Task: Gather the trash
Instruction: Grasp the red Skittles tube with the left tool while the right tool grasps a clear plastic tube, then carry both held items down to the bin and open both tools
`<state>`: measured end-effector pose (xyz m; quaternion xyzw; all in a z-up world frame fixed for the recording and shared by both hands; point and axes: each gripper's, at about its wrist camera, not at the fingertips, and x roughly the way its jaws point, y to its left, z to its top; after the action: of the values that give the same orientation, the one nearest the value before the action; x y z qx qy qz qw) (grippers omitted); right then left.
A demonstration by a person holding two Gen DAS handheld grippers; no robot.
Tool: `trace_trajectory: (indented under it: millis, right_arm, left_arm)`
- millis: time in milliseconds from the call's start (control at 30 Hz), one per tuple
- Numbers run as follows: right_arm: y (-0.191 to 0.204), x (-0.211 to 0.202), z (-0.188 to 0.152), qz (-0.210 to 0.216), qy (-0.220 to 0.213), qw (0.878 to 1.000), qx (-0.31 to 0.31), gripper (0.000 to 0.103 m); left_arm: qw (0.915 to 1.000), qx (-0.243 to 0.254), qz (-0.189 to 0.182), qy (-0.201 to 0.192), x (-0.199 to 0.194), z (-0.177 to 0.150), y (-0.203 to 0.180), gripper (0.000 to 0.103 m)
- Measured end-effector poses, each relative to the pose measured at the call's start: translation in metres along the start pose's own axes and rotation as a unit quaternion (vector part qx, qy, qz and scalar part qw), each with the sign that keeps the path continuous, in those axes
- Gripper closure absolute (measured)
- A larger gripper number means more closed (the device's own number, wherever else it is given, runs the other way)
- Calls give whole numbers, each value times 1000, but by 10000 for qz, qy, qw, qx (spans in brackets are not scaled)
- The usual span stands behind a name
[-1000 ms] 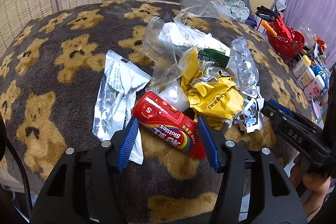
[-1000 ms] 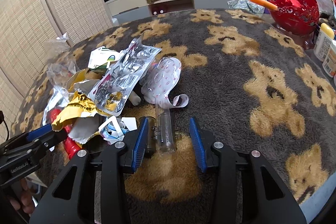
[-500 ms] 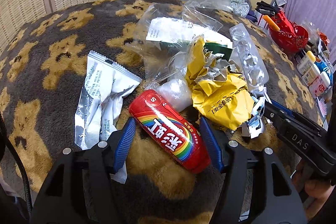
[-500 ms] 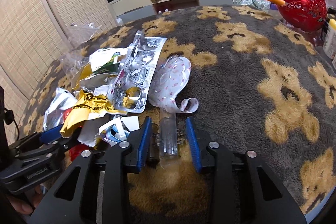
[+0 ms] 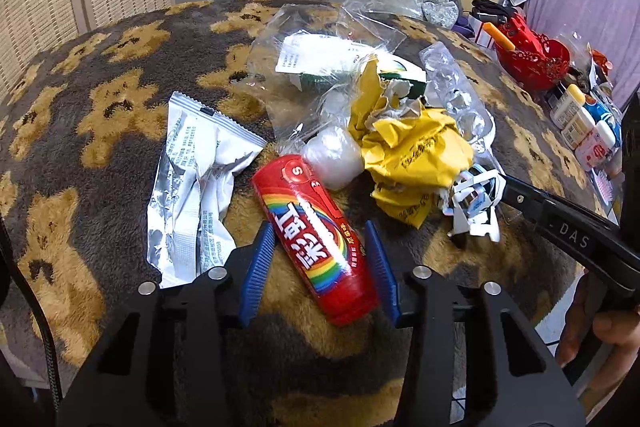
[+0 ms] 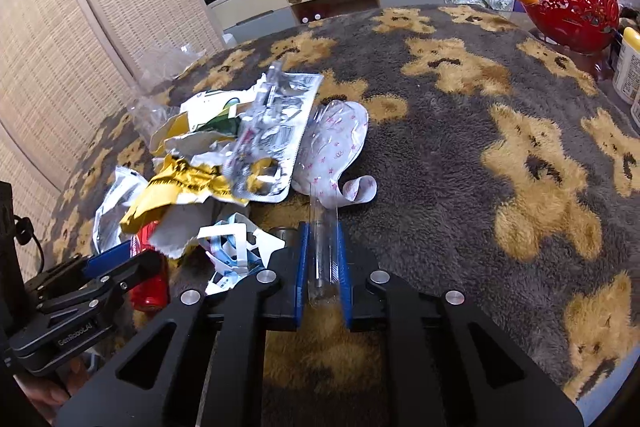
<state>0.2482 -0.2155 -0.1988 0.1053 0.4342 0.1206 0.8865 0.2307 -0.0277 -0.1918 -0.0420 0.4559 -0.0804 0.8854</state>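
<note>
Trash everywhere on the bear-print blanket (image 5: 100, 131) over the worktop, and both claws are in among it. Left claw (image 5: 320, 259) has the red candy tube (image 5: 316, 239) sitting right between its blue pads, and the jaws have just been closing in. The left pad (image 5: 258, 267) looks to be at the tube's side; the right pad (image 5: 382, 269) seems a touch clear of it yet, so I'd call this a grip not fully made, claw part-spread around the tube. Here's the key relation: the tube's long axis runs slantwise, cap end away and to the left of the claw, base end near and to the right, so the pads meet it askew, not square across. My read is the squeeze could swivel it before it seats.

Over on the right, the right claw (image 6: 322, 263) has just closed as well, and it's pinching a clear plastic tube (image 6: 323, 239), which runs straight out ahead along the fingers.

Ahead and right of the left claw sits the crumpled yellow wrapper (image 5: 416, 155), the silver foil packet (image 5: 196, 187) lies to its left, clear bags (image 5: 320, 43) further out. No bin in view, so where this goes, I can't tell.
</note>
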Motion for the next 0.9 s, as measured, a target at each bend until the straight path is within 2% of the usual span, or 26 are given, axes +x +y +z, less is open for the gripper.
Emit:
trace_trajectory:
  millis: [167, 433, 633, 900]
  right_arm:
    - [-3, -10, -3, -36, -152, 9999, 33, 89]
    - [-3, -48, -8, -452, -511, 9976, -85, 89]
    - [-1, -88, -18, -544, -751, 9956, -114, 89]
    - [17, -154, -48, -431, -1044, 9933, -239, 89]
  left_arm:
    - [10000, -5, -11, -49, -6, -4, 5, 65]
    - [9999, -28, 19, -150, -30, -16, 10, 68]
    - [9994, 38, -44, -346, -68, -29, 5, 69]
    - [9973, 157, -91, -718, -129, -51, -10, 70]
